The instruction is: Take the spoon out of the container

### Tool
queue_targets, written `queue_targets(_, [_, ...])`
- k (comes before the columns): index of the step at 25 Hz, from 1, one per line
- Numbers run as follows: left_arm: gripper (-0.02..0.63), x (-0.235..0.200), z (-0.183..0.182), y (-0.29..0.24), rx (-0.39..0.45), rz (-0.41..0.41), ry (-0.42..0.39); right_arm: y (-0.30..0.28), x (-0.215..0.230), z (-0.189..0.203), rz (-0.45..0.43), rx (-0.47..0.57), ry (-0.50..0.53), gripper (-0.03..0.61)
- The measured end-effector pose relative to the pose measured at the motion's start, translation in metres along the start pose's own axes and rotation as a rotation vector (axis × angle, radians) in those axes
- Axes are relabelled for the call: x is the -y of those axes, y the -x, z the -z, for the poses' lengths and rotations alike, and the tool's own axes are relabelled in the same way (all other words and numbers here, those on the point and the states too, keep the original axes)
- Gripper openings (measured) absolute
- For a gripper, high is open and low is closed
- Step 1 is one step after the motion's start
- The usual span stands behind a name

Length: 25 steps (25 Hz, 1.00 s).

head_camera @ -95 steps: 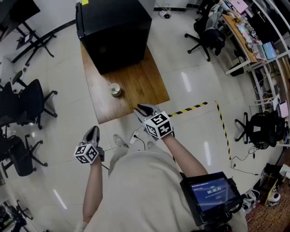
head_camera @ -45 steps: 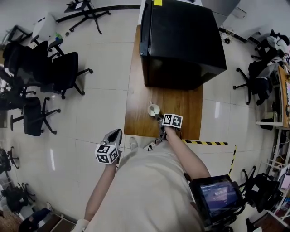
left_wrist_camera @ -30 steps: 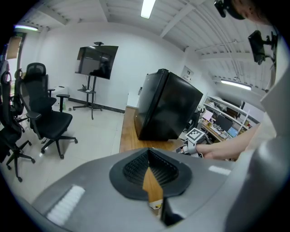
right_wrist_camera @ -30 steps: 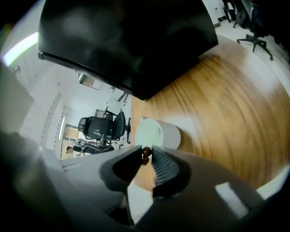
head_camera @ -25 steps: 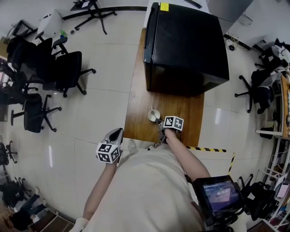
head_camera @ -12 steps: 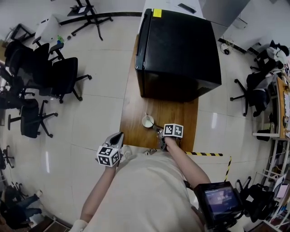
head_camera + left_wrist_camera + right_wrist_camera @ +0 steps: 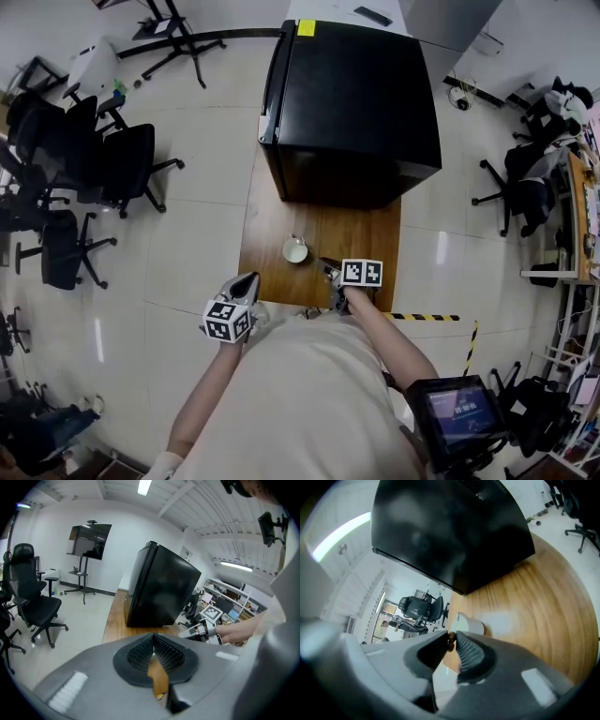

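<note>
At the lower left of the head view the left gripper (image 7: 247, 279) hangs off the edge of the wooden table (image 7: 267, 211), its jaws together on nothing, idle now as it was a second ago. Right of it, near the table's middle, the white container (image 7: 295, 249) stands upright below the black cabinet (image 7: 352, 103). The change is to its right. A second ago the right gripper (image 7: 333, 274) had its tips at the container's rim. Now it sits clear of it, with bare wood between them. In the right gripper view the ribbed pads (image 7: 471, 656) are pressed almost together on a small brown piece of the spoon (image 7: 451, 641), pinched at their very tips. The container shows just above and to the right of those tips, apart from them. The spoon therefore appears to be out of the container, though its bowl end is too small to make out in any view. Setting it down is probably all that remains.
</note>
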<state>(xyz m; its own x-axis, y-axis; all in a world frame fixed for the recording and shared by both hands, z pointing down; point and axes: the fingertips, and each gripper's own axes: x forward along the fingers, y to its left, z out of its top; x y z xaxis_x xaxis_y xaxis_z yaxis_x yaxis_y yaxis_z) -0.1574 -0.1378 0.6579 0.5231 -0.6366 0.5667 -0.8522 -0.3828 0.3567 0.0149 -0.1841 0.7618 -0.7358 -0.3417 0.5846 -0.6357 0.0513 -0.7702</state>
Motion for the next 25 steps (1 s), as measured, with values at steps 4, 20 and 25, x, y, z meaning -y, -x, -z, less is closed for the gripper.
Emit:
queue_targets(4, [0.002,0.009,0.0,-0.008,-0.002,-0.001,-0.004,0.011,0.009,-0.01,-0.018,0.032,0.008,0.048])
queue_targets(20, [0.002,0.022,0.003,-0.015,-0.012,-0.067,0.005,0.001,0.101,-0.02,0.098,0.026,0.011,0.046])
queue_targets(25, [0.002,0.026,0.006,-0.014,-0.021,-0.087,0.0,-0.005,0.12,-0.016,0.102,0.008,0.006,0.046])
